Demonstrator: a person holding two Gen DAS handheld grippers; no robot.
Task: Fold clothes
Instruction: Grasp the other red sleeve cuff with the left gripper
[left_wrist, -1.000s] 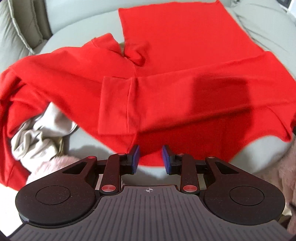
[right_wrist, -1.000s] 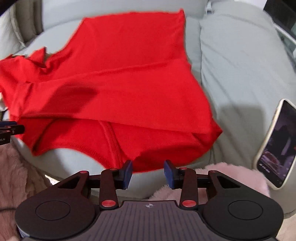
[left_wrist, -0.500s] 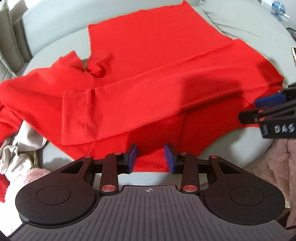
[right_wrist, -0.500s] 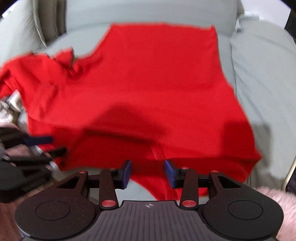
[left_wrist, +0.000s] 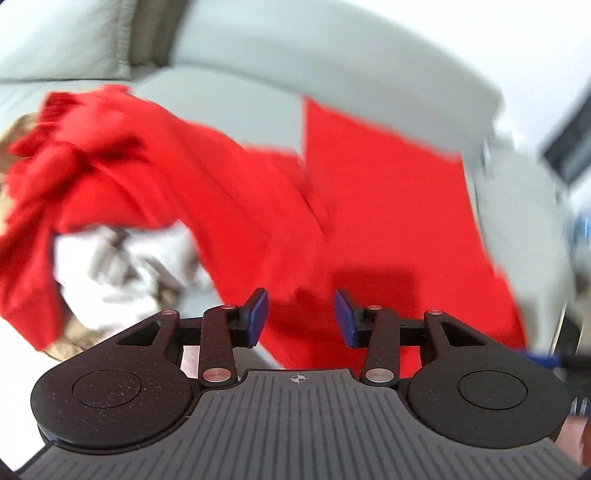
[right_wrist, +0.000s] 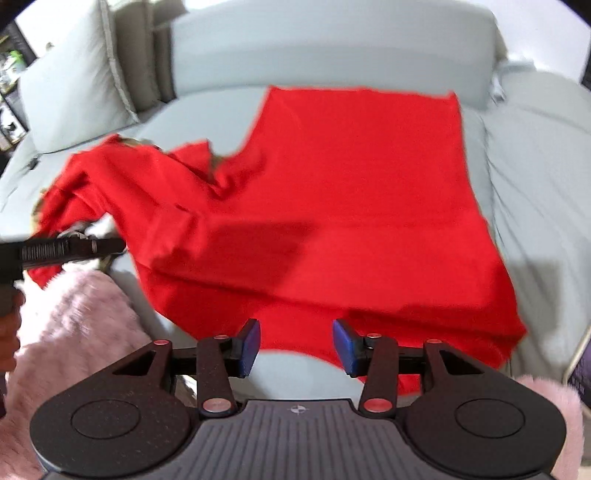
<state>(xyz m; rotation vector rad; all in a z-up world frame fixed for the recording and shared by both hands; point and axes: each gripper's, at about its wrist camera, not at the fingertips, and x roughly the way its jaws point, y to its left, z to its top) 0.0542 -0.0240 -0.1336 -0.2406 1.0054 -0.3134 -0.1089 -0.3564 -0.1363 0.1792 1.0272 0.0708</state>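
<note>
A red long-sleeved garment lies spread on a grey sofa seat, one sleeve folded across its body and the other side bunched at the left. In the blurred left wrist view the garment fills the middle. My left gripper is open and empty, over the garment's near edge. My right gripper is open and empty, just short of the garment's near hem. The left gripper's body also shows at the left edge of the right wrist view.
A pale crumpled cloth lies under the bunched red fabric at the left. A pink fluffy blanket covers the sofa's front edge. Grey cushions stand at the back left. A phone lies at the far right.
Both grippers have swung left and pulled back. The left wrist view now faces the bunched left side and pale cloth. The garment lies as before; both grippers stay open.
</note>
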